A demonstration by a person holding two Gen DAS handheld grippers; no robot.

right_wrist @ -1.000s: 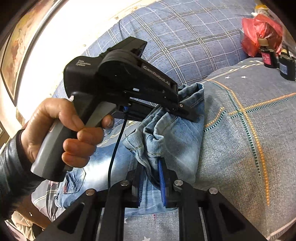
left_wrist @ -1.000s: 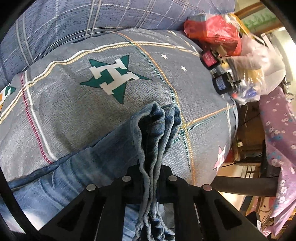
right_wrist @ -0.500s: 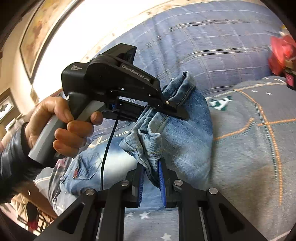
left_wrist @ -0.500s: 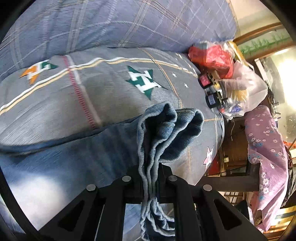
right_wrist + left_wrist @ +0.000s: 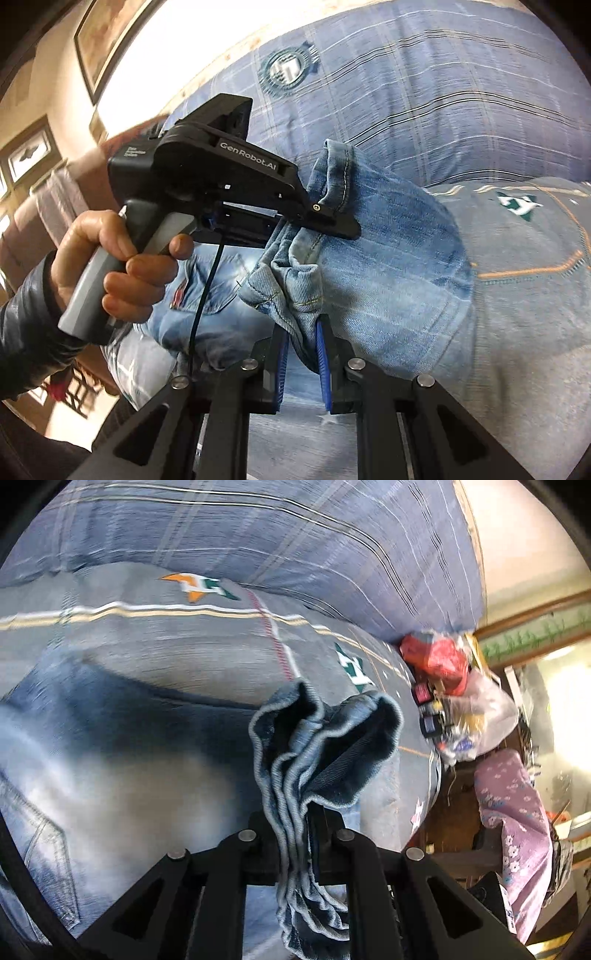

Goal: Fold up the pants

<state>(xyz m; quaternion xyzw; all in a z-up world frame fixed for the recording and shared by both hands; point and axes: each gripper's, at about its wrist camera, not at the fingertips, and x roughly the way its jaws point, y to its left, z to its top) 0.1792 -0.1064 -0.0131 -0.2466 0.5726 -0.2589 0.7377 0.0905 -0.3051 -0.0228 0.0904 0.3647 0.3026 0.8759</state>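
The blue jeans [image 5: 122,760] lie on a grey patterned quilt [image 5: 184,642] and are lifted at one end. My left gripper [image 5: 295,834] is shut on the bunched leg hems of the jeans [image 5: 317,746]. My right gripper [image 5: 301,350] is shut on another bunch of the jeans' denim [image 5: 376,266], its blue pads pressing the cloth. In the right wrist view the left gripper [image 5: 332,221] shows held by a hand [image 5: 125,266], clamped on the denim edge just above and left of my right gripper.
A blue plaid pillow or bolster [image 5: 295,546] lies behind the quilt. Red and clear plastic bags with small boxes [image 5: 454,694] sit at the quilt's far right edge. A purple floral cloth [image 5: 517,830] hangs beyond the bed's right side.
Both grippers have lifted the gripped denim and carried it across the quilt toward the other end of the jeans; more of the jeans' body now shows under the left gripper.
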